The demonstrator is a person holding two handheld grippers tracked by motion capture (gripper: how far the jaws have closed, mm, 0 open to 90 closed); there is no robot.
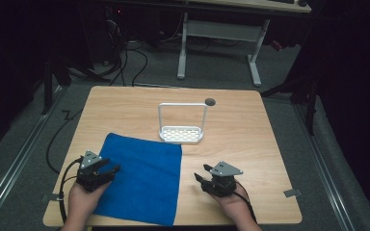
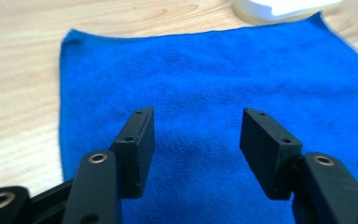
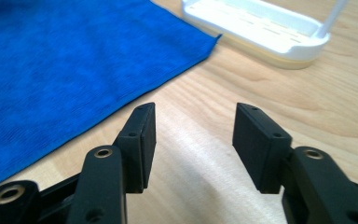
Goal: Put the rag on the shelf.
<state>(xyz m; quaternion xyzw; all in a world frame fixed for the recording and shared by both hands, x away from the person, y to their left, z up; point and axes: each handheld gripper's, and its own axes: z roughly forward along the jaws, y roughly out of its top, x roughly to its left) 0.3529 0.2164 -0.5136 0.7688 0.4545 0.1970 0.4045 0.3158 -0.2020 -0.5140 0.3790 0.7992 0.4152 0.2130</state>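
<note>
A blue cloth (image 1: 142,178) lies flat on the wooden table (image 1: 241,139), front left of centre. My left gripper (image 1: 112,169) hovers over the cloth's left part, open, with nothing between its jaws; from the left gripper view the cloth (image 2: 205,84) spreads under them. My right gripper (image 1: 201,174) is open over bare wood just right of the cloth's right edge (image 3: 135,93). A white rack (image 1: 181,132) with a tall wire handle stands beyond the cloth's far right corner; its base (image 3: 261,28) appears ahead of the right jaws.
A small dark round hole (image 1: 210,101) sits in the table near the back. Behind the table stand a white desk frame (image 1: 219,38) and cables on the grey floor. Bare wood stretches right of the rack.
</note>
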